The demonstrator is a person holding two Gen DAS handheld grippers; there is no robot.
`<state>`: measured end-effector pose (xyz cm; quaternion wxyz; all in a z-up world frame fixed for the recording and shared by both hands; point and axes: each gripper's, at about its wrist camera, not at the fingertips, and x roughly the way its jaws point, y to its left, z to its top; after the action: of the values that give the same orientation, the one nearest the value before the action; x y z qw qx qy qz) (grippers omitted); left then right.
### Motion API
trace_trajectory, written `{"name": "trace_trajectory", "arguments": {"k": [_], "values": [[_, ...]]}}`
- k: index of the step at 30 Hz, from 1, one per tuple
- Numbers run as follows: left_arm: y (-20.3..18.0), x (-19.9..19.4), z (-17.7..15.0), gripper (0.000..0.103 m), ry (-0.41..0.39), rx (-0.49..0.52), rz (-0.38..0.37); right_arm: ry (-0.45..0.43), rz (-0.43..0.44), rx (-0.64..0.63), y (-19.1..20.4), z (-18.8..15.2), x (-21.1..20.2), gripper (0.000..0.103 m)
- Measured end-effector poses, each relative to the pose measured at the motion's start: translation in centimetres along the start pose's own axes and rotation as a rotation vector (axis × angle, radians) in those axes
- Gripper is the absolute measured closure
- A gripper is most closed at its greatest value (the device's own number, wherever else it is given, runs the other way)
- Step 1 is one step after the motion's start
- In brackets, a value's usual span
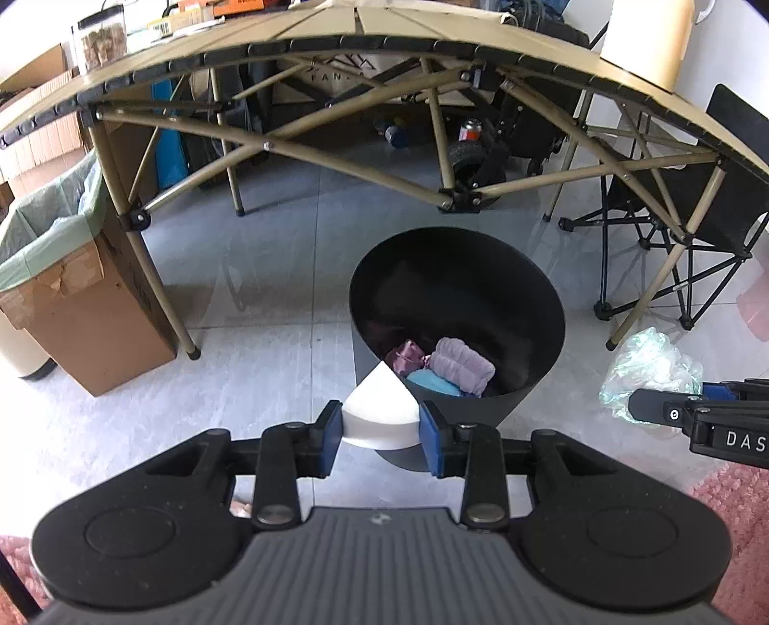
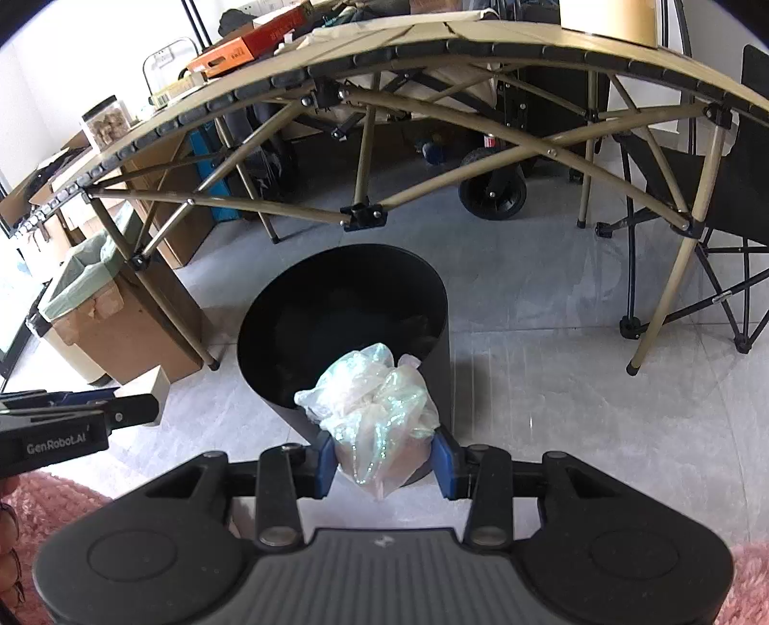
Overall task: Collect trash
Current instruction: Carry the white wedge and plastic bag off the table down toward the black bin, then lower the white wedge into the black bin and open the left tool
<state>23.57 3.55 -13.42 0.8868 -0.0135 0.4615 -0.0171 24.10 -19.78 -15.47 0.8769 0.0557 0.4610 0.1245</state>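
Two grippers, both loaded, both above the black bin [image 1: 524, 384] on the grey tile floor [image 1: 269, 250].

Left gripper [image 1: 380, 440]: jaws clamped on a white box [image 1: 379, 406], blue pads pressing its two sides. Box sits just at the near rim of the bin in the left wrist view, one corner poking over the opening. Seen from the right wrist cam, the box [image 2: 155, 382] looks tan and the left gripper [image 2: 130, 411] comes in from the left edge, off to the bin's left.

Right gripper [image 2: 384, 461]: jaws clamped on a crumpled clear plastic bag [image 2: 379, 408], pads on either side of its lower part. Bag bulges up over the bin's near rim [image 2: 269, 384]. From the left cam the same bag [image 1: 649, 370] shows right of the bin, w/ the right gripper [image 1: 649, 408] entering from the right edge.

Inside the bin: a lilac bundle [image 1: 461, 365], a pinkish-purple crumpled item [image 1: 406, 356] and sth blue [image 1: 432, 382], all at the bottom near the front wall.

Around: folding table [image 1: 384, 33] w/ tan frame beyond the bin; cardboard box w/ green liner [image 1: 72, 288] by the table's left leg; black folding chair [image 1: 697, 231] to the right. Pink rug [image 2: 53, 500] at the near floor edge.
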Motion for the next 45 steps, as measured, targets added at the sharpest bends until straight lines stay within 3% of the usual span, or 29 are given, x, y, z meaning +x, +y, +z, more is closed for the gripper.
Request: {"name": "trace_trajectory", "arguments": {"k": [9,17,30,33,34,35,37,40,45], "values": [[0.3,1.4,0.9,0.068,0.031,-0.009,-0.005,0.018,-0.003,-0.019,0.5,1.0,1.6,0.064],[-0.8,3.2,2.9,0.068,0.063,-0.002,-0.004,-0.025,-0.018,-0.018,0.5,3.3,2.2,0.064],[-4.7,8.3,8.1,0.065,0.12,-0.026,-0.01,-0.086,-0.078,0.089,-3.5,7.0,3.2,0.064],[-5.9,9.3,8.6,0.056,0.123,-0.013,0.01,-0.083,-0.096,0.127,-4.9,7.0,3.3,0.064],[-6.2,9.7,8.6,0.044,0.127,-0.015,0.015,-0.08,-0.101,0.141,-5.3,7.0,3.3,0.064],[-6.4,10.1,8.7,0.024,0.134,-0.024,0.016,-0.078,-0.106,0.152,-5.7,6.8,3.3,0.064],[-6.6,10.5,8.9,0.002,0.141,-0.03,0.011,-0.075,-0.112,0.167,-6.4,6.6,3.3,0.064],[-6.9,10.6,9.1,0.0,0.127,-0.019,0.039,-0.077,-0.117,0.185,-7.2,6.5,3.2,0.064],[-6.8,11.4,9.1,0.0,0.189,-0.026,0.034,-0.076,-0.116,0.192,-7.4,6.3,3.2,0.064]]}}
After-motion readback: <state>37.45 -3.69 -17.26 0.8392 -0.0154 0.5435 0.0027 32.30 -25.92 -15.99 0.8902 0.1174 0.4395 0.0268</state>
